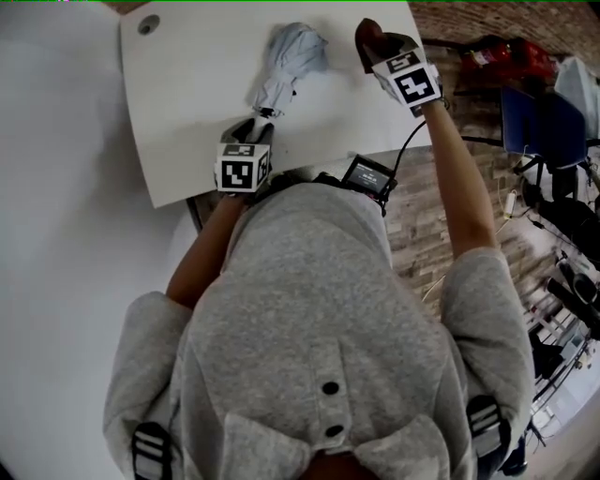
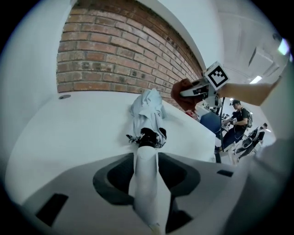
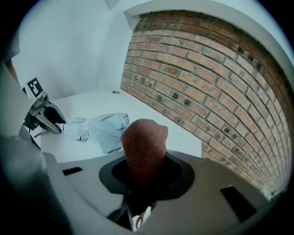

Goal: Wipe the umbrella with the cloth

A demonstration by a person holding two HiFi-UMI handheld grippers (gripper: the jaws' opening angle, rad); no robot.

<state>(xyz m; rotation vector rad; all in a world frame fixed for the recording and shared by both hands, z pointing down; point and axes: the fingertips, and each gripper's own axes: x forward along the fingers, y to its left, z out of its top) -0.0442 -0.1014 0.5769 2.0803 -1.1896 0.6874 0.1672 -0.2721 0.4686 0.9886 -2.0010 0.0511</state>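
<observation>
A folded pale blue umbrella [image 1: 286, 66] lies on the white table [image 1: 187, 112]. Its white handle [image 2: 146, 179] runs between the jaws of my left gripper [image 1: 255, 129], which is shut on it near the table's front edge. In the left gripper view the canopy [image 2: 148, 110] stretches away from the handle. My right gripper [image 1: 373, 45] hovers just to the right of the umbrella's far end, shut on a reddish-brown cloth [image 3: 144, 149] that sticks up from its jaws. The right gripper view shows the umbrella [image 3: 108, 128] to the left, apart from the cloth, with my left gripper [image 3: 43, 117] at its other end.
A brick wall [image 3: 206, 78] runs behind the table. A round cable hole [image 1: 148, 23] sits at the table's far left corner. A small black device [image 1: 368, 175] hangs at the near edge. Chairs and gear [image 1: 544, 131] crowd the right side, with a person [image 2: 239, 117] beyond.
</observation>
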